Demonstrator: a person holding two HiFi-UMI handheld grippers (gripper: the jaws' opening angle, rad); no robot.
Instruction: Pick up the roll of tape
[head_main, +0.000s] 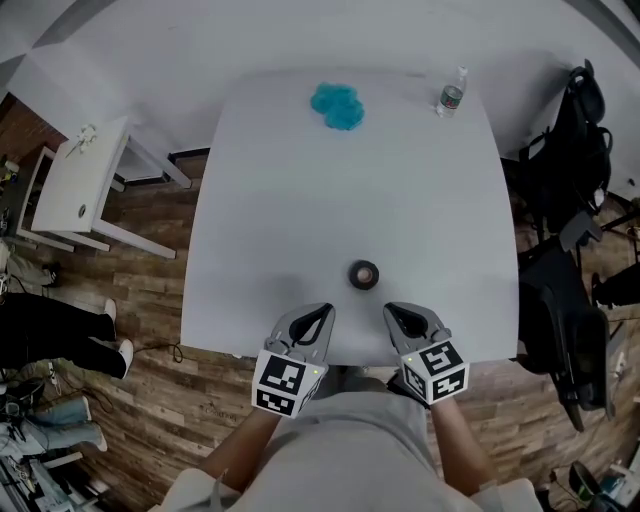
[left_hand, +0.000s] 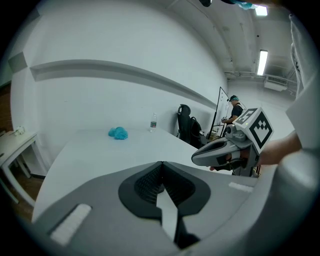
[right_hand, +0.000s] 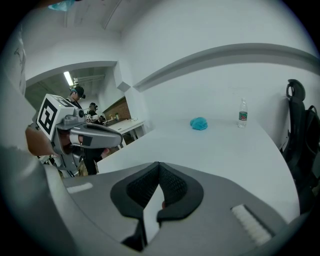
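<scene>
Black and lying flat, the roll of tape (head_main: 364, 274) sits on the white tabletop (head_main: 300, 200), toward its 6 o'clock edge and touching nothing. The left gripper (head_main: 322, 312) is near the tape at its 7 o'clock. The right gripper (head_main: 392, 312) is near it at its 5 o'clock. Both point toward 12 o'clock. The left fingers (left_hand: 145, 182) are pressed together with nothing between them, and so are the right fingers (right_hand: 172, 185). A blue cloth (head_main: 337, 105) lies at the tabletop's 12 o'clock and a water bottle (head_main: 452, 95) stands at 1 o'clock, both well apart from the tape.
</scene>
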